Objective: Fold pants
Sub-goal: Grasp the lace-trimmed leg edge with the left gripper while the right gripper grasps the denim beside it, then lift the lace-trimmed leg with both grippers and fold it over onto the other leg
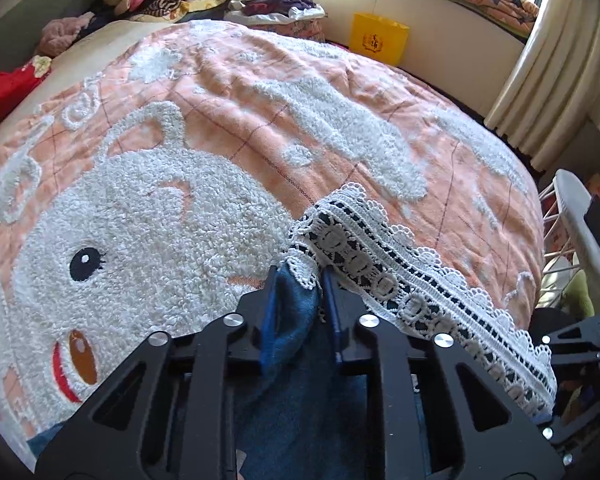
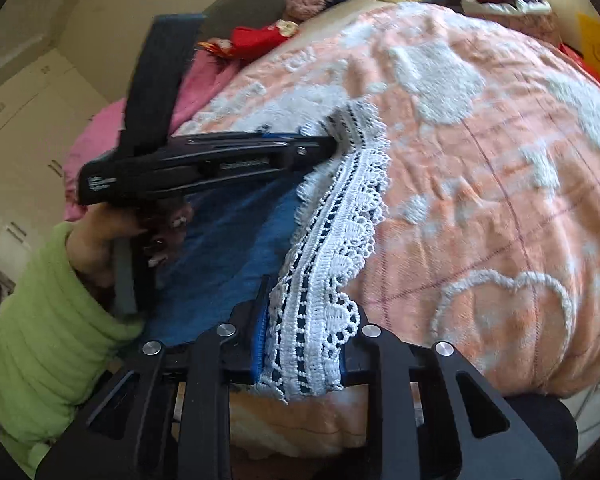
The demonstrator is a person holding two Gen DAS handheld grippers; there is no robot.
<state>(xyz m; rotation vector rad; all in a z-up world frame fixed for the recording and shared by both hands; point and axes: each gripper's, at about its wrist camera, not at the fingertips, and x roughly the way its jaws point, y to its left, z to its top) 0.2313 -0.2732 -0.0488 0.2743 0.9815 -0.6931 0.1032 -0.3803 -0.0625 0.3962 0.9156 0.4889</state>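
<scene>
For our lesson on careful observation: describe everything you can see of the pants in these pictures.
The pants are blue denim-like fabric with a wide band of white openwork lace along one edge. They hang bunched above the peach bedspread, not laid flat. The left claw pinches one end of the lace edge; the right claw clamps it further along.

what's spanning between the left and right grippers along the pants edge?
The pants' white lace hem runs between left gripper and right gripper, each clamped on it; nothing else. Clearest in the right wrist view.
</scene>
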